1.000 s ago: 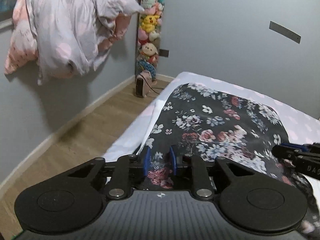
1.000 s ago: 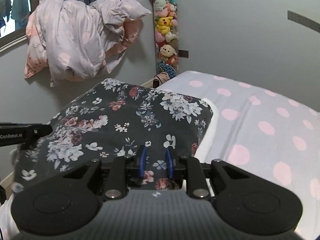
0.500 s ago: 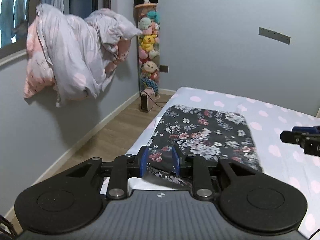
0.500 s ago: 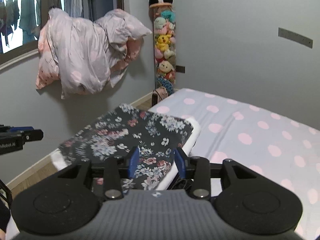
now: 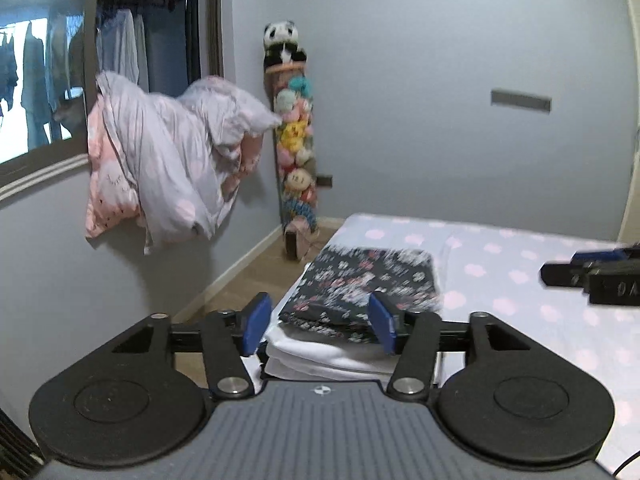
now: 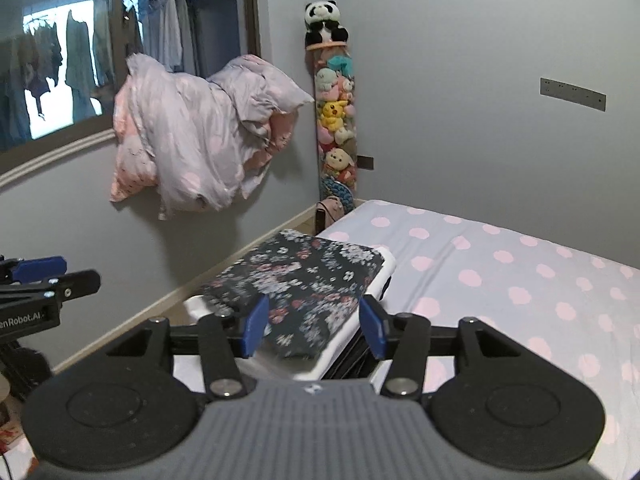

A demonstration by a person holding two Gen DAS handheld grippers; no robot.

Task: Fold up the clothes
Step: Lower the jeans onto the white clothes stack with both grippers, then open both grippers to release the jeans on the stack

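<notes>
My left tongs (image 5: 318, 322) and my right tongs (image 6: 314, 326) are both spread wide and hold nothing. The flowery cloth (image 6: 296, 284) lies folded flat on a white folded pile (image 5: 320, 356), low in the middle of each frame at the edge of the bed (image 6: 520, 280). I think it sits there so the stack stays neat.

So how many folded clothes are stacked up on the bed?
2 at least: a dark floral folded garment on top, a white folded garment under it. Darker layers beneath may hide more.
</notes>
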